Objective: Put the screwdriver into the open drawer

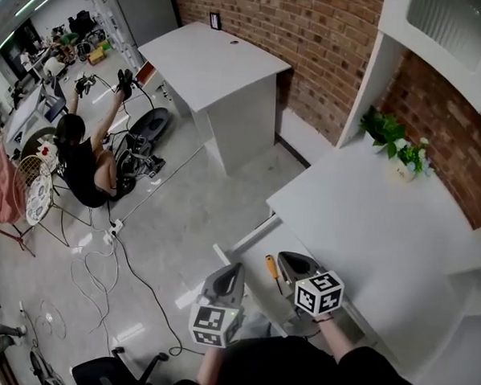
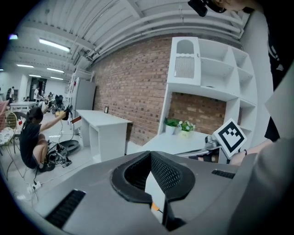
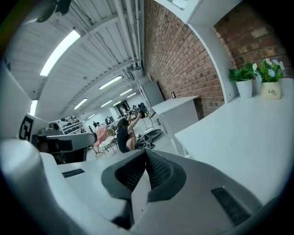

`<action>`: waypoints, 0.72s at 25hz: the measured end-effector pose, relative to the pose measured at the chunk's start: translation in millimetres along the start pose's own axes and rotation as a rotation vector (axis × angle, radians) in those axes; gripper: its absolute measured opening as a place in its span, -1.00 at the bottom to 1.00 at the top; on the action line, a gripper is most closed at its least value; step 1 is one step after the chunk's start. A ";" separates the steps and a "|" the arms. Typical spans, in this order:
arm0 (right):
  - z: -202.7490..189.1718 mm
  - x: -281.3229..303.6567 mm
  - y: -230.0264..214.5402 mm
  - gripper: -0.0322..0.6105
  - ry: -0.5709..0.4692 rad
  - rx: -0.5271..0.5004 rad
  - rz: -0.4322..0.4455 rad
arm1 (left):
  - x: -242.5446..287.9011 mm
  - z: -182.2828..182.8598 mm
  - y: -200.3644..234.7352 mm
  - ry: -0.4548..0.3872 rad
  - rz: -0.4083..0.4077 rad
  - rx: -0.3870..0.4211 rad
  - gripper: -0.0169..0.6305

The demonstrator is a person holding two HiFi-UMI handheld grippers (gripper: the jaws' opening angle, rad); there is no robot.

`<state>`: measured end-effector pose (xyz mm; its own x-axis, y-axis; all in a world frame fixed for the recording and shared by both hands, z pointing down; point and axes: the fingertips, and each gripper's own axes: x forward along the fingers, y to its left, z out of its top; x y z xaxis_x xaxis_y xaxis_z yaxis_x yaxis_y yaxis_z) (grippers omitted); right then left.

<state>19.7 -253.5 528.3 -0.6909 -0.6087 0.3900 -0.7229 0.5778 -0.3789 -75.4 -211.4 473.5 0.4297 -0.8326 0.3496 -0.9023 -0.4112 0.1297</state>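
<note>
the screwdriver (image 1: 271, 270) lies in the open drawer (image 1: 251, 251), at seven o'clock of the desk (image 1: 383, 227). the left tool (image 1: 235, 268) and right tool (image 1: 289, 258) are both pinched closed and empty. placing looks done; next is likely just clearing away.

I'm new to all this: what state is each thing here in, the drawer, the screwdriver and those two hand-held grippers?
Drawer: pulled open.
Screwdriver: lying loose inside the drawer, not held.
Left gripper: shut, empty.
Right gripper: shut, empty.
</note>
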 end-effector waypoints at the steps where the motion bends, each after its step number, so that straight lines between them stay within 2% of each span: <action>1: 7.8 -5.5 2.6 -0.85 -0.022 -0.010 0.003 | -2.3 4.8 0.3 -0.013 0.002 0.005 -0.92; 11: 74.7 -59.6 19.5 -0.85 -0.211 -0.129 -0.006 | -28.0 49.4 8.6 -0.125 0.042 0.069 -0.92; 18: 109.0 -92.6 16.1 -0.85 -0.328 -0.166 -0.028 | -38.1 70.4 13.3 -0.187 0.051 0.113 -0.92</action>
<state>72.6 -247.1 394.6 -0.6520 -0.7518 0.0982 -0.7509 0.6225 -0.2205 -101.3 -211.3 396.6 0.3920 -0.9034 0.1741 -0.9179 -0.3967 0.0079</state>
